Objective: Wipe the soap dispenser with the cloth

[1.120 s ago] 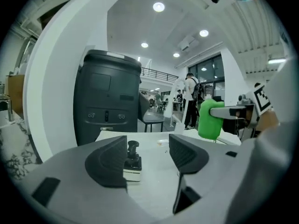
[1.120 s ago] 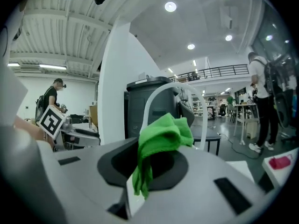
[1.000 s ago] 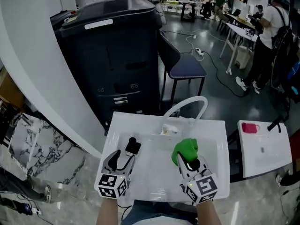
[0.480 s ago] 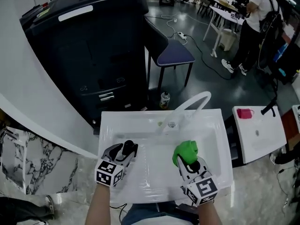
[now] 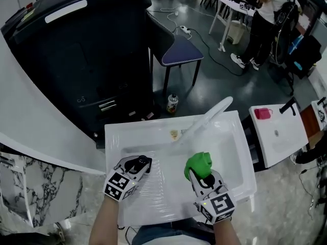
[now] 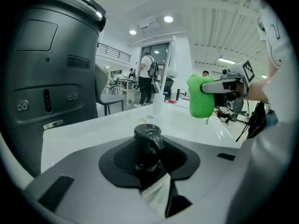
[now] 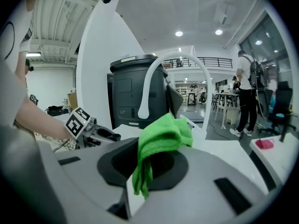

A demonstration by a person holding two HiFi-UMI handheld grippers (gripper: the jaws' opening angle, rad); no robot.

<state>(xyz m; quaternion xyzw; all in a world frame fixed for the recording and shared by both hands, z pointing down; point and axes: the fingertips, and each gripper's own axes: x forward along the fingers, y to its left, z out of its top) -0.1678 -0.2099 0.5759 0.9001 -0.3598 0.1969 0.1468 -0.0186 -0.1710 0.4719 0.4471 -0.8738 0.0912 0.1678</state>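
Note:
A small black soap dispenser [image 5: 143, 162] sits at the left of the white sink [image 5: 235, 152], and my left gripper [image 5: 137, 165] is shut on it. Its jaws have just been closing, with the dispenser between them. In the left gripper view the dispenser's black pump top [image 6: 148, 135] stands between the jaws. My right gripper [image 5: 200, 174] is shut on a bunched green cloth [image 5: 198, 163] over the middle of the basin, a hand's width right of the dispenser. The cloth [image 7: 161, 139] hangs from the right jaws, apart from the dispenser.
A white arched faucet [image 5: 207, 120] rises at the sink's back. Behind the sink stand a large black machine [image 5: 76, 55] and a dark chair [image 5: 176, 52]. A small white table [image 5: 278, 137] with a pink object [image 5: 262, 113] is at the right. People stand far back right.
My left gripper has come forward and down around the dispenser and closed on it. The right gripper with the cloth has sunk a little. The head view has tilted further down.

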